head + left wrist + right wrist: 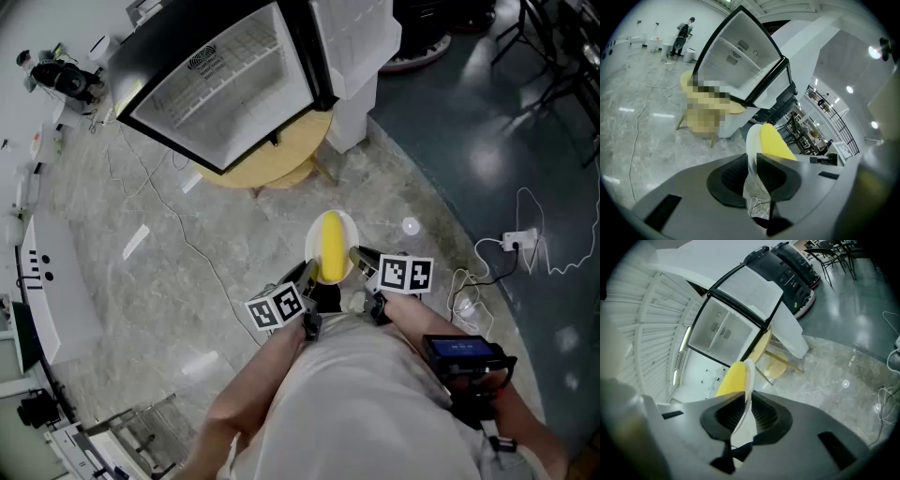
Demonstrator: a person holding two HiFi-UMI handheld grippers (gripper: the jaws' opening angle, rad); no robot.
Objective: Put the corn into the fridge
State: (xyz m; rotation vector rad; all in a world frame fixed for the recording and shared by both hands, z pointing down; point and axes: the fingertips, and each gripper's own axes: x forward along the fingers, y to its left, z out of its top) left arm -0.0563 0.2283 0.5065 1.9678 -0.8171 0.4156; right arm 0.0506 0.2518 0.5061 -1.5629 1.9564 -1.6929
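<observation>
A yellow corn cob (330,246) lies on a small white plate (343,223) held in the air in front of me. My left gripper (307,273) is shut on the plate's left rim and my right gripper (362,259) on its right rim. In the left gripper view the rim (751,140) runs between the jaws of the left gripper (753,171), with the corn (776,143) just beyond. The right gripper (743,415) pinches the rim (749,375) beside the corn (731,379). The small fridge (225,84) stands ahead with its door (354,42) swung open and a wire shelf inside.
The fridge rests on a round yellow table (274,165). Cables (187,246) trail over the marble floor, and a power strip (518,240) with white leads lies on the dark floor at the right. A person (684,33) stands far off.
</observation>
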